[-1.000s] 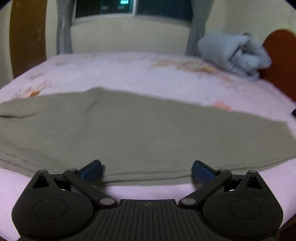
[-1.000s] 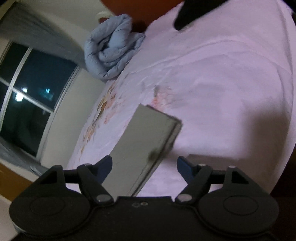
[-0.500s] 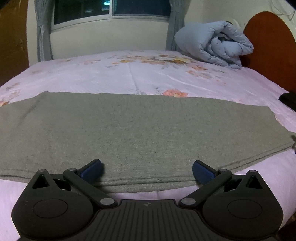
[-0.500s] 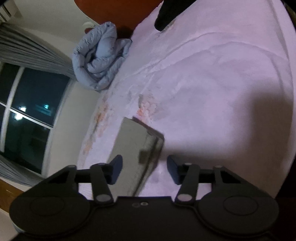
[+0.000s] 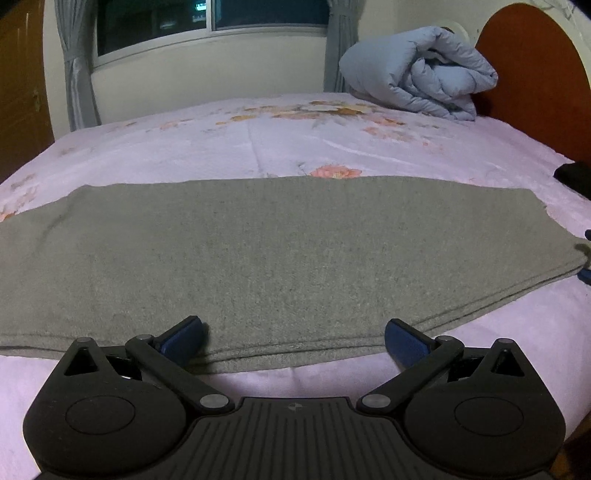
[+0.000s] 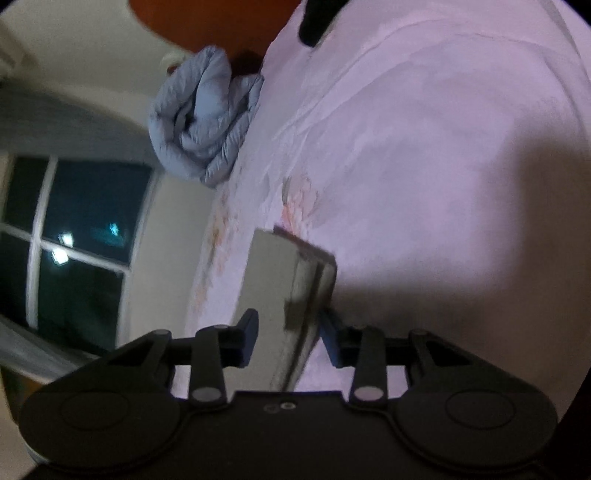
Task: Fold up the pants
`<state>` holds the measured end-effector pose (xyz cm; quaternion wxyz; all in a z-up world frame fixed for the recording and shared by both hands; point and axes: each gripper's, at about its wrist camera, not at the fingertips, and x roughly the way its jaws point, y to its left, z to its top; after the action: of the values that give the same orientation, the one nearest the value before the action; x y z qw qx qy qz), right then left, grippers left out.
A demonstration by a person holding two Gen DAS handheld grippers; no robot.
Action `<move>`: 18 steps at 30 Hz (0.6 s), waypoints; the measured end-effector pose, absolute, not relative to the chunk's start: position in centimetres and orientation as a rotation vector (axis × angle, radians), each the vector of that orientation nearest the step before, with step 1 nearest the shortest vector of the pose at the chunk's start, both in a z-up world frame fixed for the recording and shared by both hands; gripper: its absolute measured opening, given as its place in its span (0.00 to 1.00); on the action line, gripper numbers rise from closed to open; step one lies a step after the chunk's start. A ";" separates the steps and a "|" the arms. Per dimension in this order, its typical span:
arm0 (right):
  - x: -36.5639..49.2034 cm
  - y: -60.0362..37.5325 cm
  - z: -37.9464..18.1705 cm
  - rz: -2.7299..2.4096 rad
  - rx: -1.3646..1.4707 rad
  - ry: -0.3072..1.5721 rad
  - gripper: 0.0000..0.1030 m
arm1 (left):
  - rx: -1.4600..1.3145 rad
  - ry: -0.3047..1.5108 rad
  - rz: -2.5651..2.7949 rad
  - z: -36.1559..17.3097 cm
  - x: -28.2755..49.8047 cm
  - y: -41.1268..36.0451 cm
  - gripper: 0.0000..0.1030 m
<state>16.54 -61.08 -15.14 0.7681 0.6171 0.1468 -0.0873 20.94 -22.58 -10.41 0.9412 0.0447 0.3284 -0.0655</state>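
Grey pants lie flat on the bed. The left gripper hovers wide open at their near edge; the right gripper is closing around their end.

Pants cut off at frame edge, far end blurred

The grey pants are cropped at the left wrist view's left edge; in the blurred right wrist view, contact between pads and cloth cannot be made out, and a dark object is cut off.

Dim indoor light, fisheye bending, blurred right view with heavy shadow.
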 end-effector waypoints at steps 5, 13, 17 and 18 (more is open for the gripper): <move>16.9 -61.4 -15.2 -0.196 1.321 0.345 0.24 | 0.080 0.665 -0.145 -10.7 20.8 -22.2 1.00; 18.2 -60.5 -14.6 -0.218 1.215 0.417 0.25 | 0.094 0.677 -0.136 -10.7 21.1 -22.7 1.00; 18.9 -60.1 -13.1 -0.236 1.125 0.447 0.08 | 0.125 0.683 -0.128 -10.9 21.3 -23.2 1.00; 18.9 -59.8 -12.4 -0.229 1.095 0.441 0.08 | 0.127 0.684 -0.129 -10.9 21.3 -23.2 1.00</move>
<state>18.91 -59.82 -12.39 0.8245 0.5153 0.2073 -0.1079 21.30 -23.19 -10.94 0.9381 0.0622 0.3350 -0.0630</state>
